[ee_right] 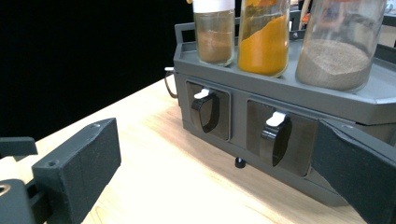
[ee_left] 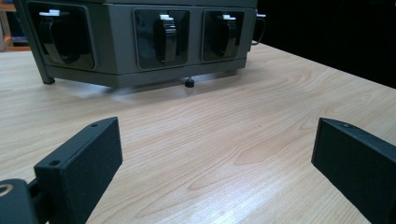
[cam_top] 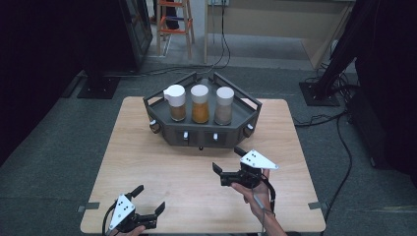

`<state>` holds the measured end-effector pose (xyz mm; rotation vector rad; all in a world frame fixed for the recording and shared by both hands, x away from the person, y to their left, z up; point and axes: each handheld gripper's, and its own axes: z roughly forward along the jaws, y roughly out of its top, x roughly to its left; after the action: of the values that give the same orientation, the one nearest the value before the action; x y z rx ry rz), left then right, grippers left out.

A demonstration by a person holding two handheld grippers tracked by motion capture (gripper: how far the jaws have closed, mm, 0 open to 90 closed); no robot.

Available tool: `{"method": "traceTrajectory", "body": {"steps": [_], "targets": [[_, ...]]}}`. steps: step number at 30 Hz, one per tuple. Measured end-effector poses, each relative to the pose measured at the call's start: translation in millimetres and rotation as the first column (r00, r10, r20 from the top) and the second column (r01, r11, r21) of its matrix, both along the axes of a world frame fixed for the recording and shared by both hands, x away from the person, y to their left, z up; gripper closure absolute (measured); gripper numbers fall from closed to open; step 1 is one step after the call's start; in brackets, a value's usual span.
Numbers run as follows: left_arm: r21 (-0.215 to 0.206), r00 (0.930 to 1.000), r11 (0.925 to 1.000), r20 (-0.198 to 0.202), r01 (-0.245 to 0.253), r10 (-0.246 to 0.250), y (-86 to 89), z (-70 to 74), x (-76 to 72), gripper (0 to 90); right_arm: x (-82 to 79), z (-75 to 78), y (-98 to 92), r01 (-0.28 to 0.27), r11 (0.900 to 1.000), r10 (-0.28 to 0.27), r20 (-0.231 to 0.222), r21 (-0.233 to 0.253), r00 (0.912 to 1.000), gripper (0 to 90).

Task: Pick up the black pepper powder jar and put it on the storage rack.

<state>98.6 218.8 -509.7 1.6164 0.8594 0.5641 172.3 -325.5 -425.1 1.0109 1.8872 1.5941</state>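
With your right gripper spread empty near the rack at the table's far edge, approaching its drawer handle high risks toppling the jars, while your left gripper waits open

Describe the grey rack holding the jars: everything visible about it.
The rack is a dark grey, angular tray-like stand, seemingly plastic or metal, with a raised rail. It sits flat on small feet at the table's far middle. Its front faces hold recessed black loop handles with white tabs. Three white-capped jars of brown, orange and tan powder stand upright on top. Neither gripper touches it.
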Motion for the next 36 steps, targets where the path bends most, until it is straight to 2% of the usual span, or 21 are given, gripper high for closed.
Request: {"method": "traceTrajectory", "body": {"steps": [3, 13, 27, 36], "targets": [[0.001, 1.0000, 1.0000, 0.001, 0.001, -0.001, 0.0, 0.3, 0.2, 1.7, -3.5, -2.6, 1.6, -0.003, 1.000, 0.003, 0.003, -0.011, 1.0000, 1.8], [-0.003, 1.0000, 1.0000, -0.004, -0.007, 0.007, 0.2, -0.4, 1.1, 1.7, -11.1, -19.5, 3.6, -0.033, 0.999, 0.033, -0.009, -0.001, 0.9994, 1.8], [-0.003, 0.9999, 1.0000, -0.006, -0.009, 0.009, -0.8, -1.4, 1.4, 1.7, -16.4, -41.9, 8.1, -0.084, 0.996, 0.084, -0.044, -0.010, 0.9955, 1.9], [-0.003, 1.0000, 1.0000, -0.001, -0.005, 0.005, -0.2, -0.9, 0.7, 1.7, -15.9, -45.8, 8.7, -0.092, 0.996, 0.091, -0.062, -0.008, 0.9939, 1.8]]}}
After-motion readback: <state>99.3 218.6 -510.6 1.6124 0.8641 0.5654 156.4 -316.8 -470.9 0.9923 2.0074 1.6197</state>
